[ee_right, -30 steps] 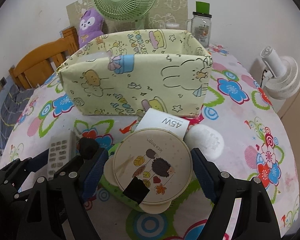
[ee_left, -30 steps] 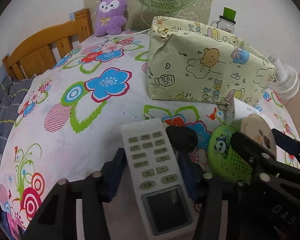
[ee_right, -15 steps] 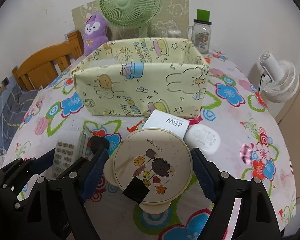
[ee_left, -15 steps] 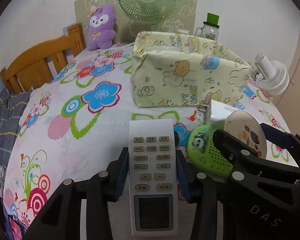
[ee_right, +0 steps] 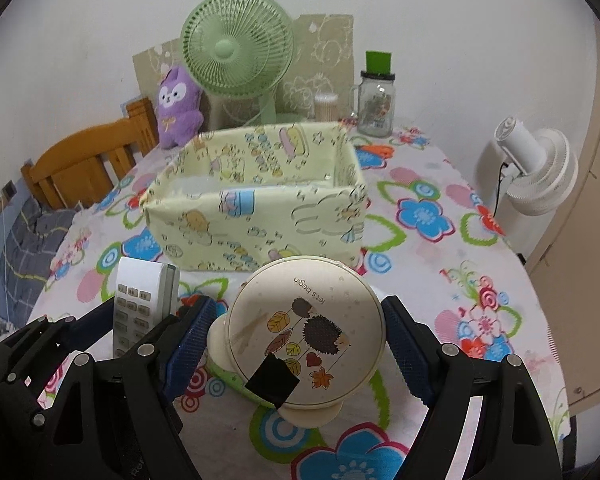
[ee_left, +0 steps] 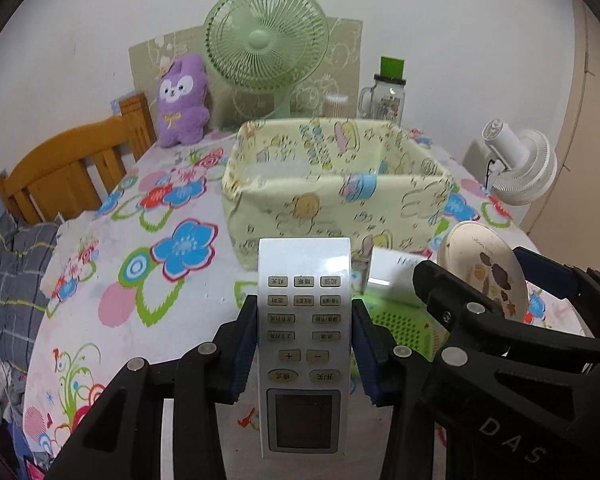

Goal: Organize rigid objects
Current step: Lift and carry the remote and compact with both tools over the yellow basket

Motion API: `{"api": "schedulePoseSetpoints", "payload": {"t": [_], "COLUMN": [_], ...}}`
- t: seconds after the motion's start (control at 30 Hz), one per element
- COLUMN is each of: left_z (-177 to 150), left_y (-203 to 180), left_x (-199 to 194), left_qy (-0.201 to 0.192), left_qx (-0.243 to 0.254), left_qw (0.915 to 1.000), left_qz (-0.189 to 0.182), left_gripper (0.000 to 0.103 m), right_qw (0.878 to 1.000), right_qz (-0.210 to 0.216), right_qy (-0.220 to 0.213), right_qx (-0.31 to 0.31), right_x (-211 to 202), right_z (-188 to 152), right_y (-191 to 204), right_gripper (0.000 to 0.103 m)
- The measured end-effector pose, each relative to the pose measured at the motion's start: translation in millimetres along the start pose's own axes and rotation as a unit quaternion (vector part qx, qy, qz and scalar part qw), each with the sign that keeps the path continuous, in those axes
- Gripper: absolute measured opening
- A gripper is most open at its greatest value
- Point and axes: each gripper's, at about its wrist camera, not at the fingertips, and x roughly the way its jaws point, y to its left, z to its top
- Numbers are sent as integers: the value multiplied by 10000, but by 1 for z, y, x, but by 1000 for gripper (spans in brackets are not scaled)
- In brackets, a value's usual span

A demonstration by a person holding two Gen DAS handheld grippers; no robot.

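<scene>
- Left tool (ee_left: 304,354): blue pads clamped on the sides of a white remote control (ee_left: 303,332), buttons up, raised off the worktop (ee_left: 112,280).
- Right tool (ee_right: 296,344): clamped on a round cream lid (ee_right: 306,330) with hedgehog print, also lifted.
- Yellow cartoon-print fabric storage box (ee_right: 260,208) just beyond both, top open.
- Green perforated item (ee_left: 404,320) and white box (ee_left: 396,276) lie between tools and storage box.
- Far edge: green fan (ee_right: 238,50), purple plush (ee_right: 178,106), glass jar (ee_right: 376,98).
</scene>
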Motion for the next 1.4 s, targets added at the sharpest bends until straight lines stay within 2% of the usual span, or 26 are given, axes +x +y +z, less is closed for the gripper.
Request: {"api": "schedulePoseSetpoints", "payload": {"t": [0.73, 1.4], "left_z": [43, 74], "left_y": [-16, -19], "left_x": [-33, -25], "left_qy": [-488, -611], "left_qx": [67, 101], "left_qw": [9987, 9981], "left_qz": [-97, -34], "left_gripper": [45, 45], "right_qw": [9983, 9973], "right_qz": [-136, -74], "right_qy": [-561, -727], "right_qx": [29, -21], "right_x": [-41, -32], "right_z": [40, 70], "right_y": [-12, -13], "right_gripper": [85, 85]}}
